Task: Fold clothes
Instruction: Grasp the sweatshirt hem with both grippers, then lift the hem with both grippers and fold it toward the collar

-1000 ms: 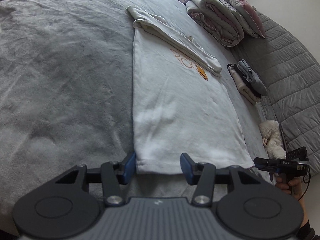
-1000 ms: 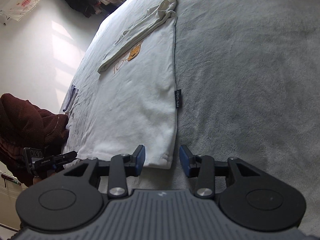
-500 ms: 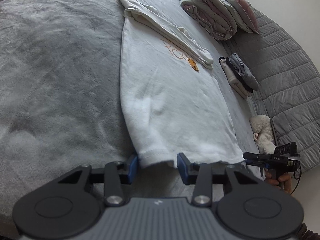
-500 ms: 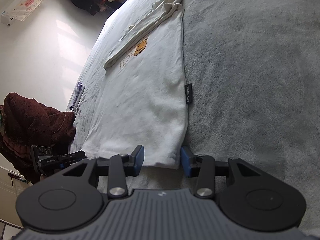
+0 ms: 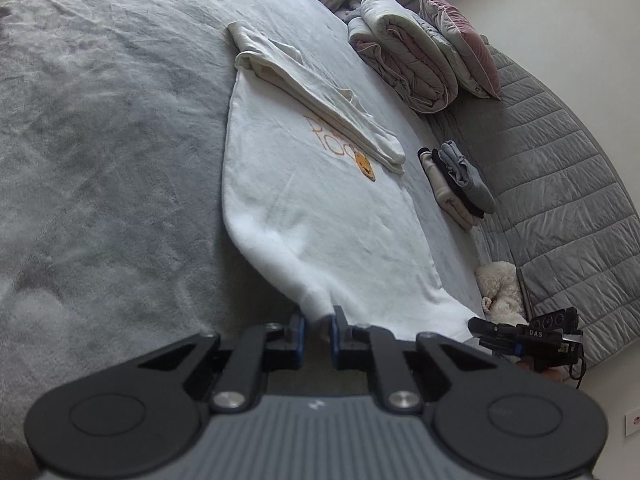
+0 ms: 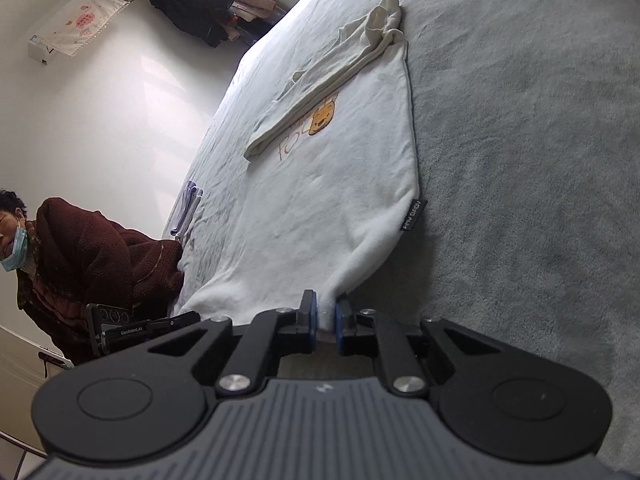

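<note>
Where both gaped before, each claw (image 5: 317,322) (image 6: 326,312) now pinches the white sweatshirt's (image 5: 320,208) hem.

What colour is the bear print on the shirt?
Orange-yellow bear print on the white shirt; clearest in the right wrist view.

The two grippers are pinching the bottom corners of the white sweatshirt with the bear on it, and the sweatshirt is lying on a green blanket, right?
Almost. The blanket is grey, not green; the right wrist view shows it. The rest holds: the left gripper and the right gripper are closing on the bottom corners of the white sweatshirt with the bear on it.
</note>
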A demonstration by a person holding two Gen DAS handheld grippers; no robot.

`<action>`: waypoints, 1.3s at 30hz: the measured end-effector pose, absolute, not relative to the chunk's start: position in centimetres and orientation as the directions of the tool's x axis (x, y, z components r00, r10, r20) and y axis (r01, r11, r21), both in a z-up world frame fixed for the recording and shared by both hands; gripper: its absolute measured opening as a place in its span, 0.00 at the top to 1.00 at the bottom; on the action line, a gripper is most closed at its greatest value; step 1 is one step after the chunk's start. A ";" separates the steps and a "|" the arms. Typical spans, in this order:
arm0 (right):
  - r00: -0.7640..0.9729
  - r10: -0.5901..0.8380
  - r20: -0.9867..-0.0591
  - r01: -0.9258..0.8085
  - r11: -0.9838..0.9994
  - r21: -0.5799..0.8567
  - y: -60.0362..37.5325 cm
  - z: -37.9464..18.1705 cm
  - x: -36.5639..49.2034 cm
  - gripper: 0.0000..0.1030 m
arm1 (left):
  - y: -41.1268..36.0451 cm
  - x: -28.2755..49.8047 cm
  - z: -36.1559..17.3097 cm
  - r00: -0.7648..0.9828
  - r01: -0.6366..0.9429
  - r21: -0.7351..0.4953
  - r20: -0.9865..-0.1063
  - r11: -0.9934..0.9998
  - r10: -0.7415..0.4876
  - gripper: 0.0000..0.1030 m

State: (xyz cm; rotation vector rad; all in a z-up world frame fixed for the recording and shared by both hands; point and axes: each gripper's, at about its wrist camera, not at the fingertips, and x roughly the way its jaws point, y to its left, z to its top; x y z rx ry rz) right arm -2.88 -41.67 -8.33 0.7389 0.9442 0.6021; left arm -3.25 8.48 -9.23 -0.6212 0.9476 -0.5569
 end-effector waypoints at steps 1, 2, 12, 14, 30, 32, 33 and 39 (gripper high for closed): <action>0.480 0.735 -0.479 -0.141 0.604 0.784 -41.7 -8.0 -2.7 0.88 | 8.5 -3.0 -8.9 0.491 0.164 -0.707 -0.547 0.688 -0.678 0.89; 0.498 0.731 -0.466 -0.144 0.599 0.788 -41.7 -7.8 -2.5 0.88 | 8.5 -2.8 -8.6 0.510 0.165 -0.714 -0.529 0.681 -0.679 0.89; 0.649 0.622 -0.439 -0.016 0.588 0.809 -41.8 -8.2 3.2 0.88 | 7.8 3.4 -9.0 0.642 -0.010 -0.729 -0.530 0.685 -0.554 0.89; 0.664 0.595 -0.454 0.020 0.593 0.805 -41.6 -8.7 4.3 0.88 | 7.6 4.7 -9.7 0.650 -0.055 -0.721 -0.551 0.691 -0.523 0.89; 0.722 0.462 -0.515 0.103 0.664 0.740 -41.7 -8.0 4.5 0.58 | 7.6 4.8 -8.2 0.721 -0.122 -0.609 -0.597 0.783 -0.352 0.61; 0.731 0.435 -0.526 0.092 0.701 0.707 -41.4 -7.6 4.5 0.58 | 7.9 4.7 -8.4 0.723 -0.131 -0.608 -0.599 0.783 -0.344 0.61; 0.735 0.417 -0.535 0.086 0.725 0.684 -41.1 -7.4 4.5 0.58 | 8.0 4.6 -8.6 0.723 -0.135 -0.609 -0.600 0.782 -0.343 0.61; 0.756 0.319 -0.572 0.048 0.844 0.534 -39.0 -6.9 4.6 0.58 | 7.2 4.4 -8.3 0.723 -0.116 -0.578 -0.607 0.808 -0.330 0.62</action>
